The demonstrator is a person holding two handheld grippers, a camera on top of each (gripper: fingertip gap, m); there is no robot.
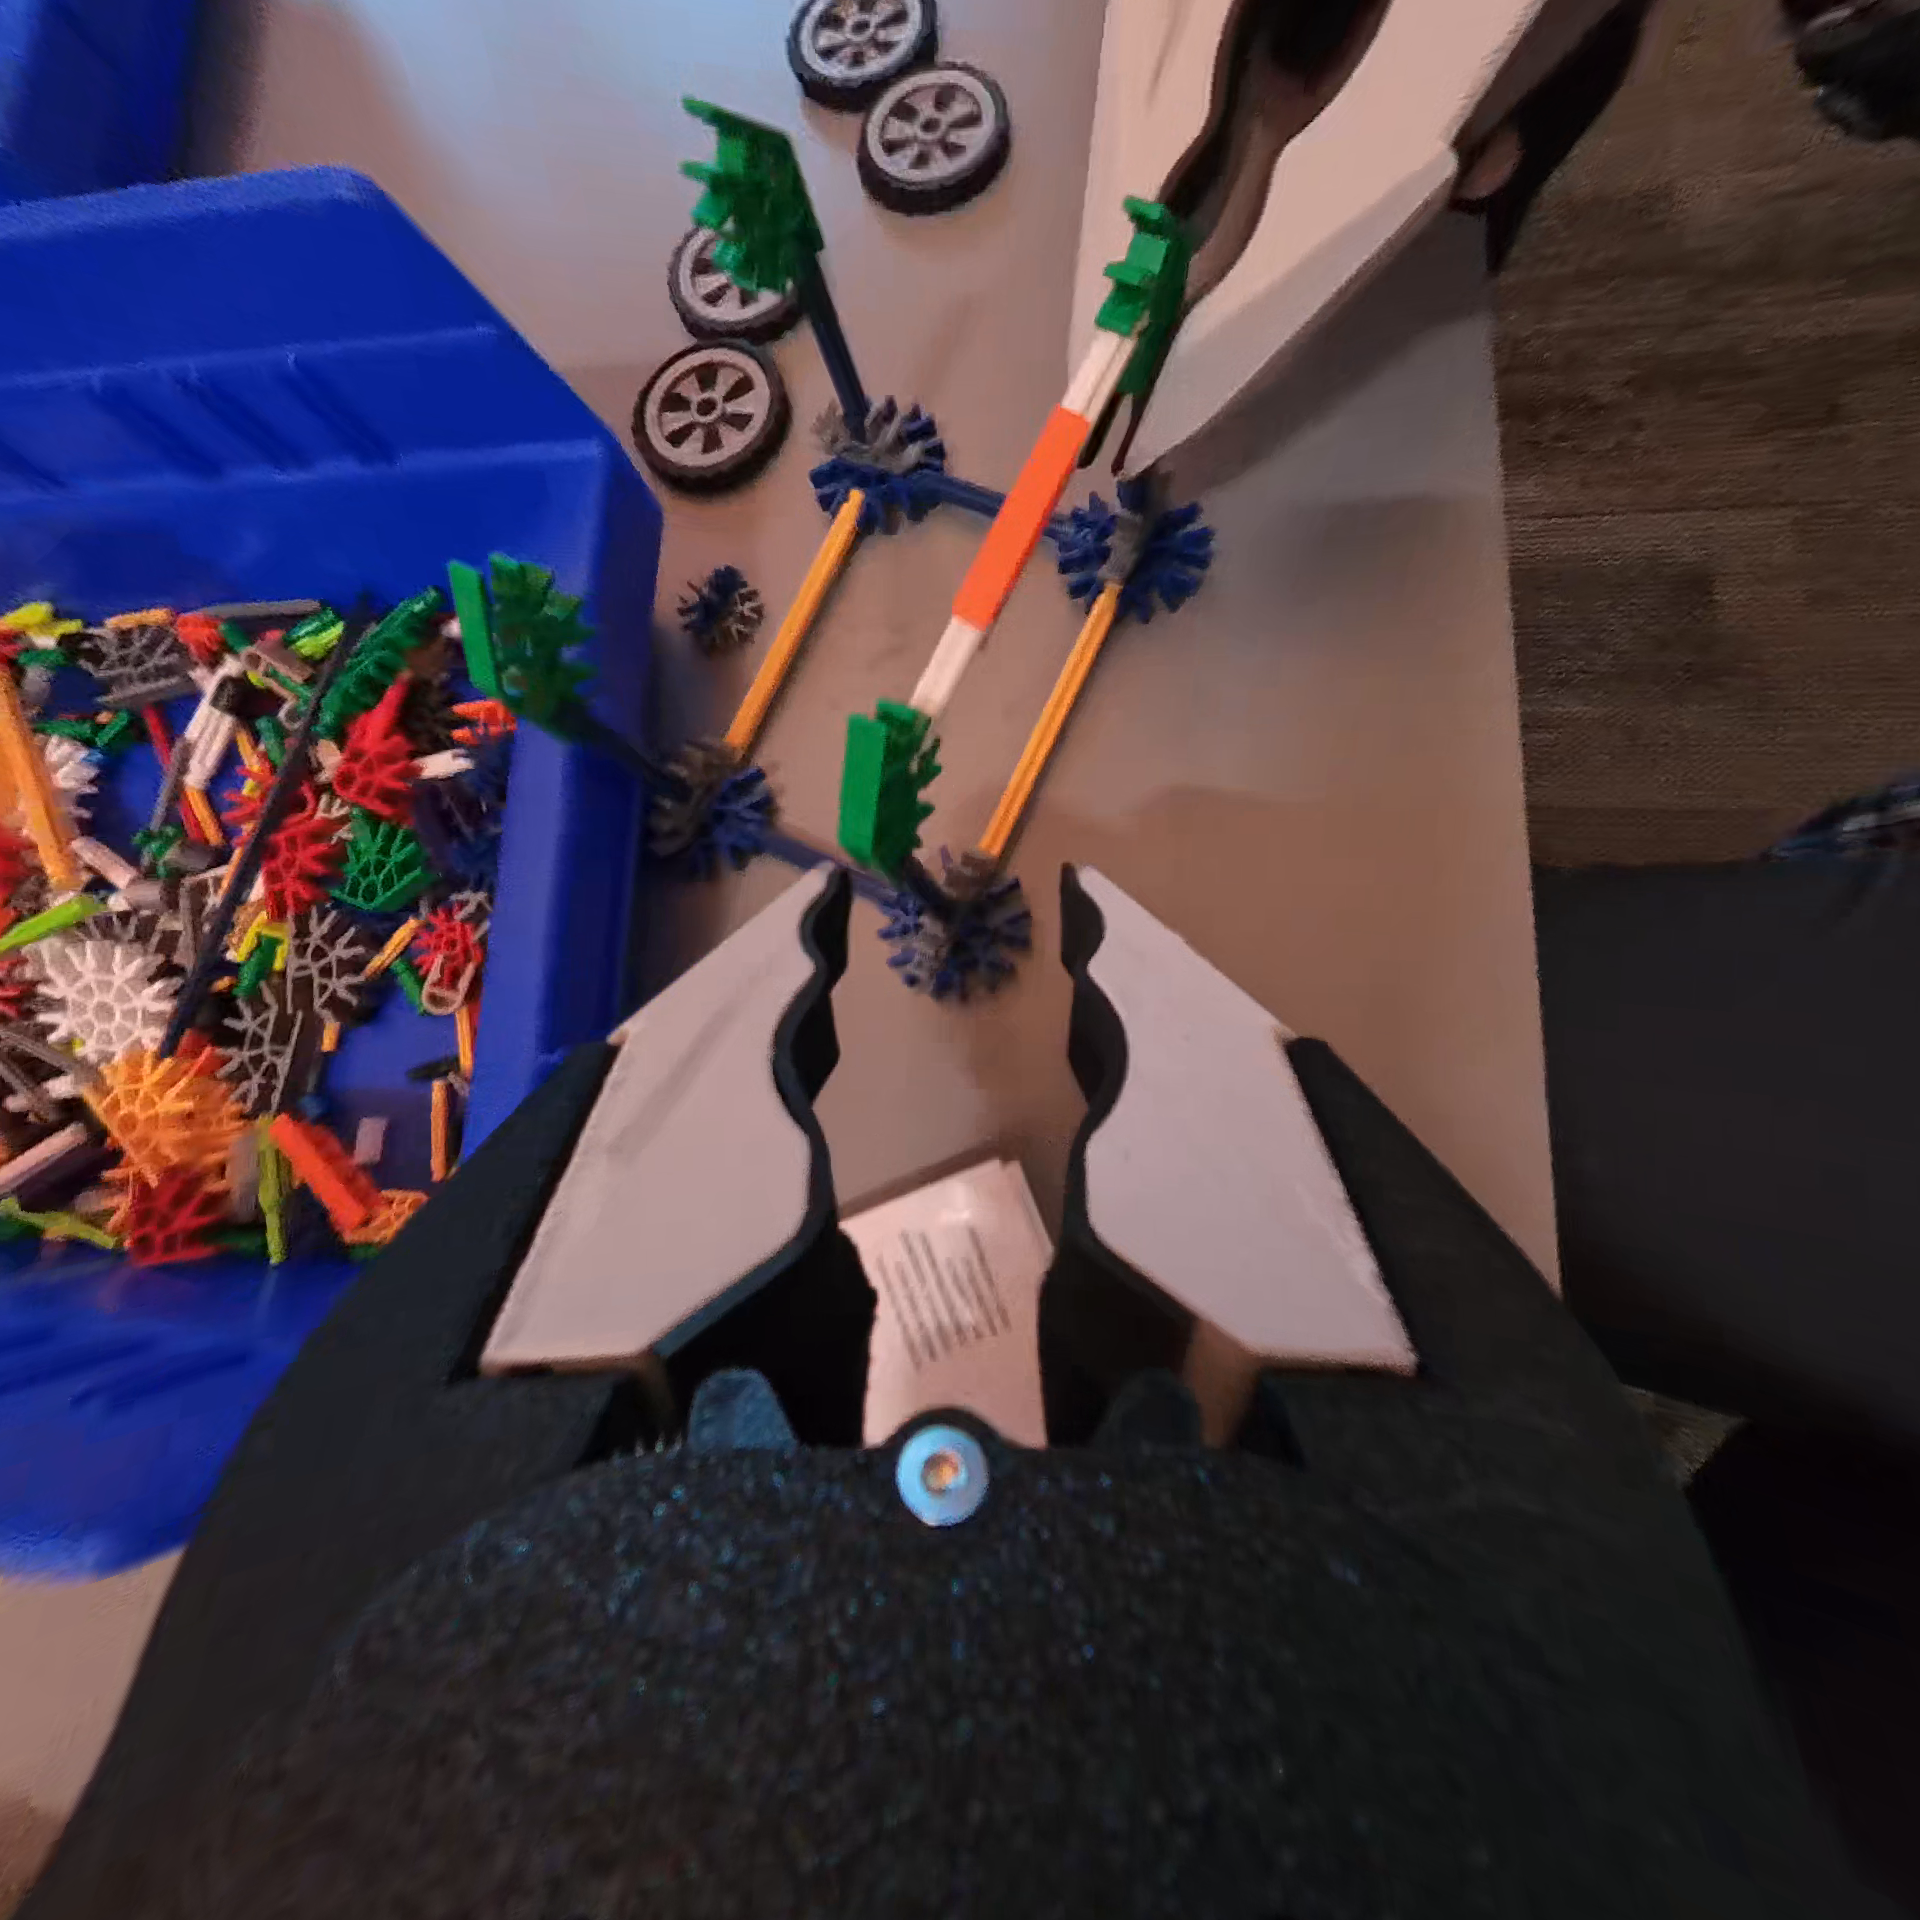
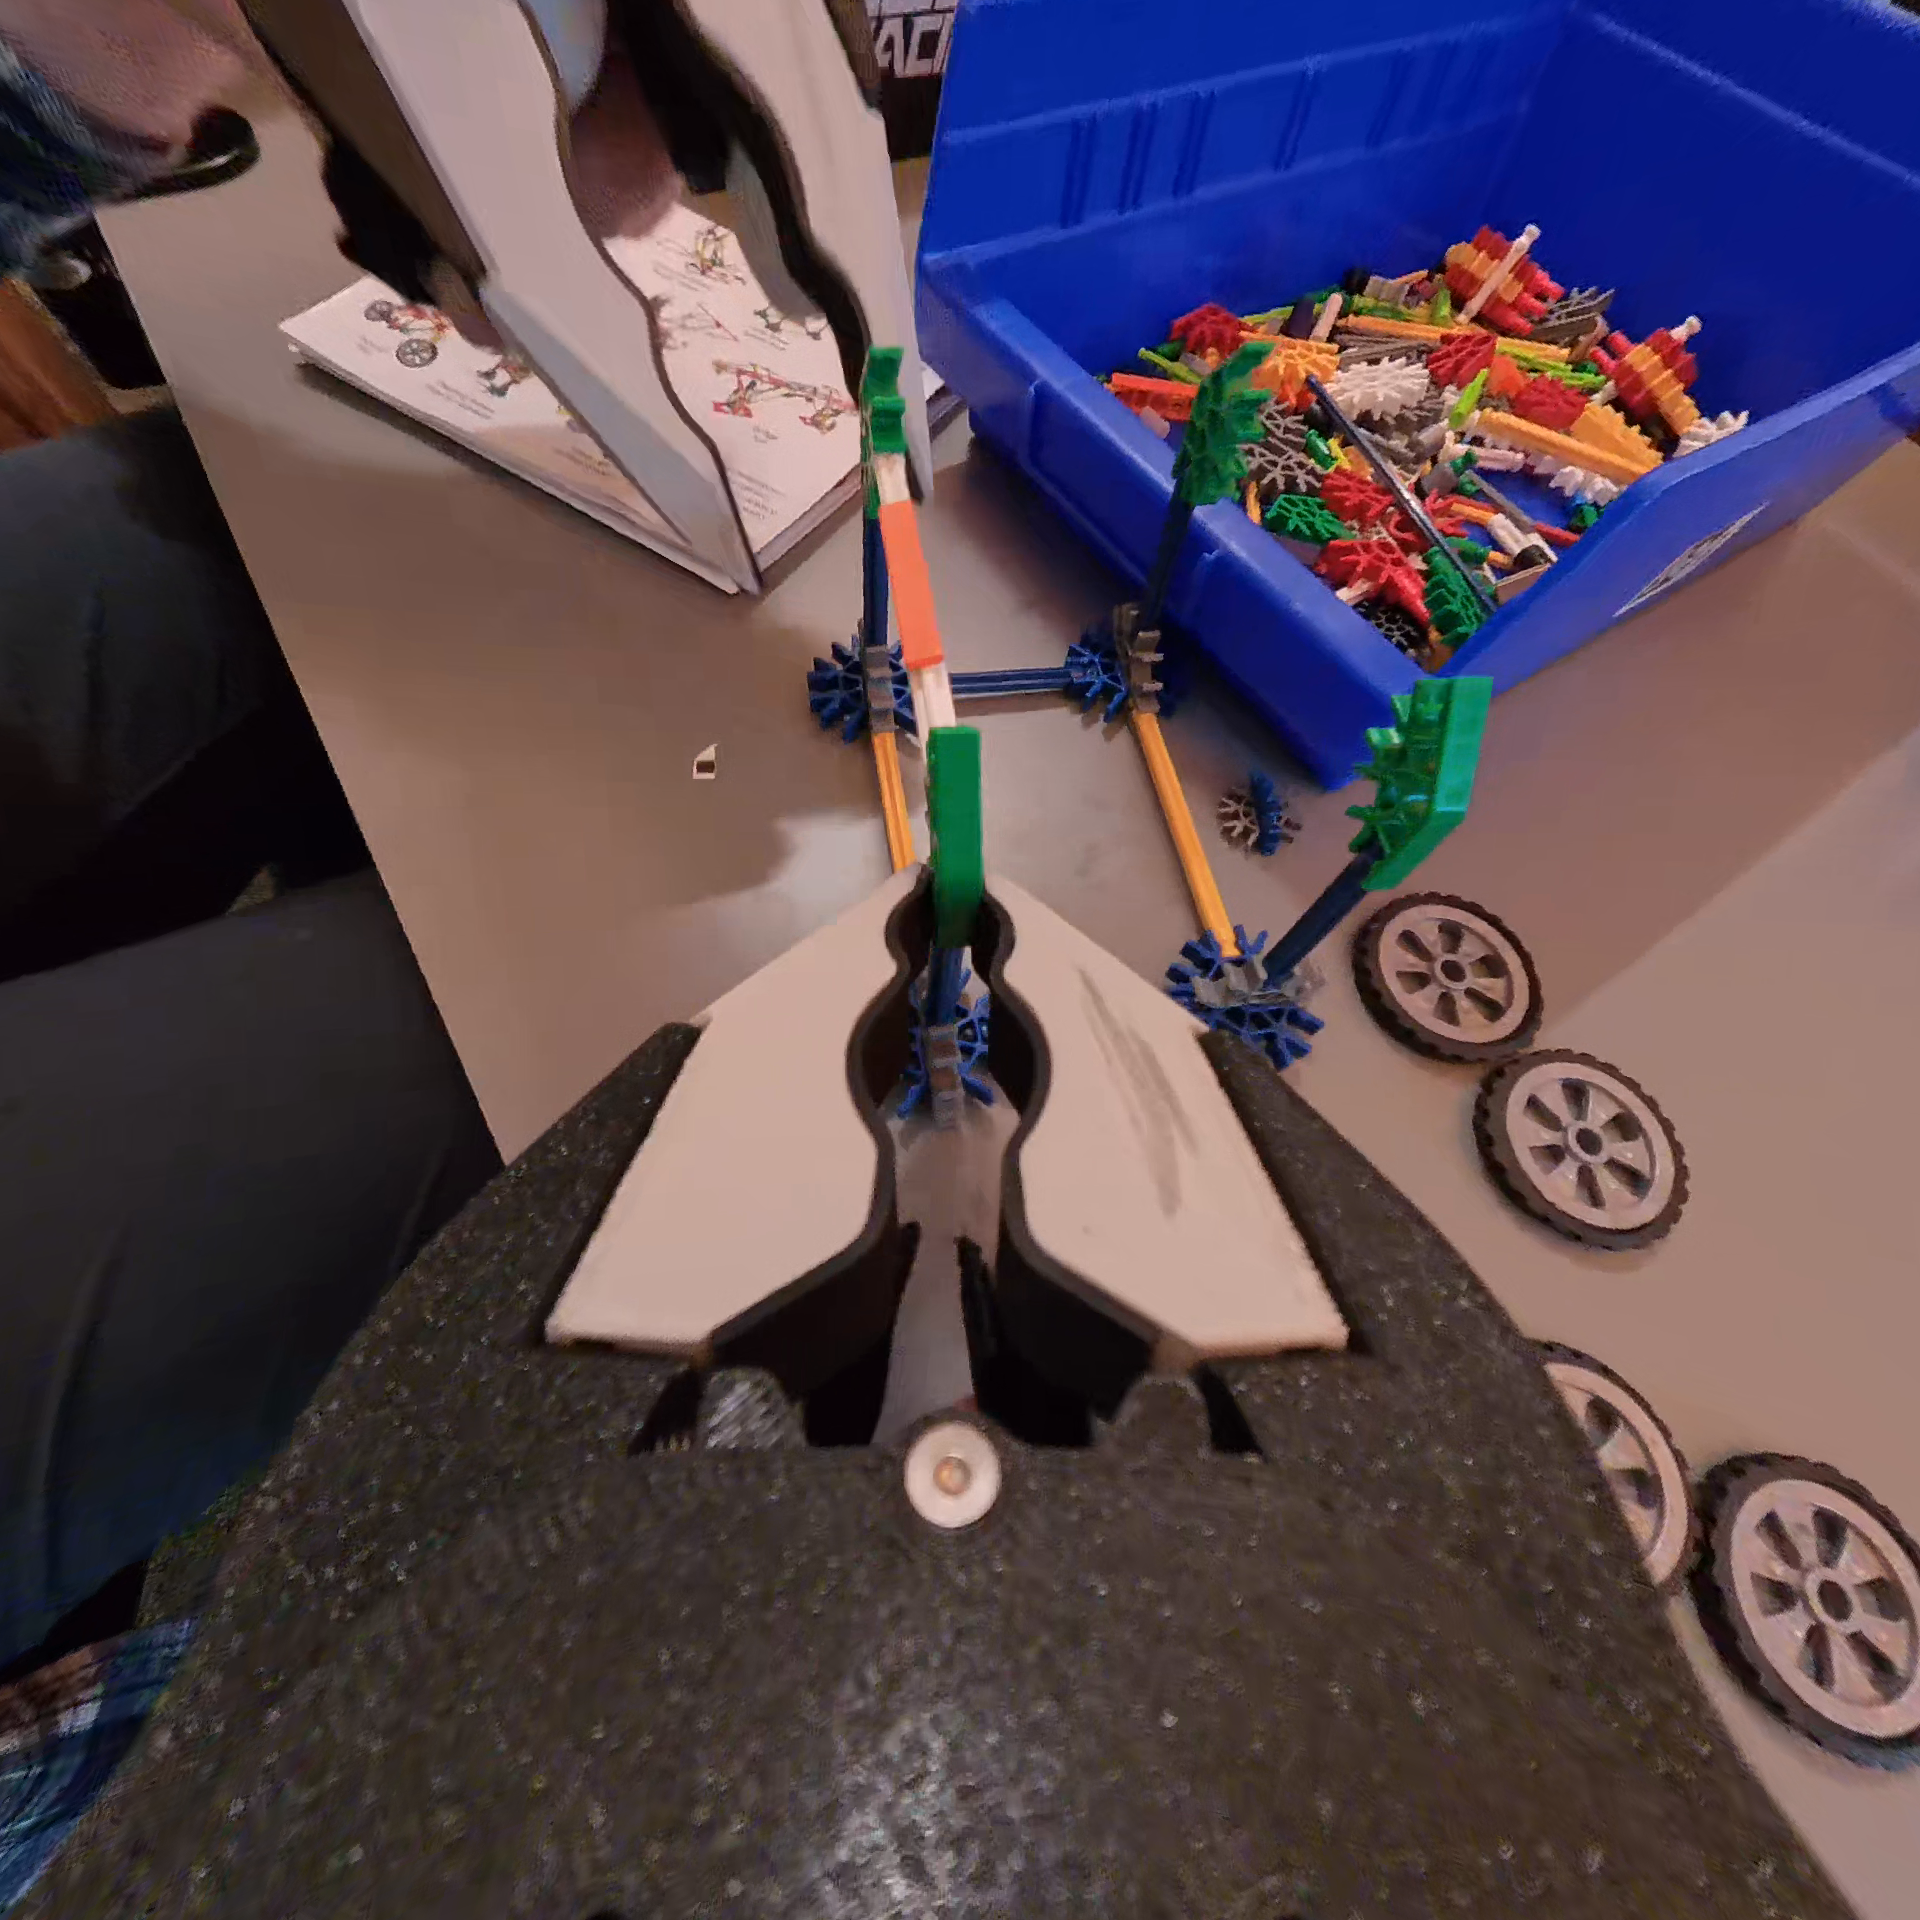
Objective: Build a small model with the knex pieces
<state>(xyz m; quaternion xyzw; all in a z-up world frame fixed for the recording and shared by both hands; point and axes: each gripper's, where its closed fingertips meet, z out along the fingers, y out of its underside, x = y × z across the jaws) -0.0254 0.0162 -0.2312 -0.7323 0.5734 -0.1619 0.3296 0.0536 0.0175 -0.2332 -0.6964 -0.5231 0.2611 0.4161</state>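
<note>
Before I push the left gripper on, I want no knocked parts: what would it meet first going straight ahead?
Most likely the blue snowflake connector at the frame's near corner, lying just beyond the open left gripper. The green connector on its upright rod rises right behind it. Depth is uncertain in this view.

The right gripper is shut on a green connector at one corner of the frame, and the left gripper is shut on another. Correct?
Not quite. The left gripper is open, holding nothing, in the left wrist view. The right gripper does clamp a green connector on the frame.
</note>
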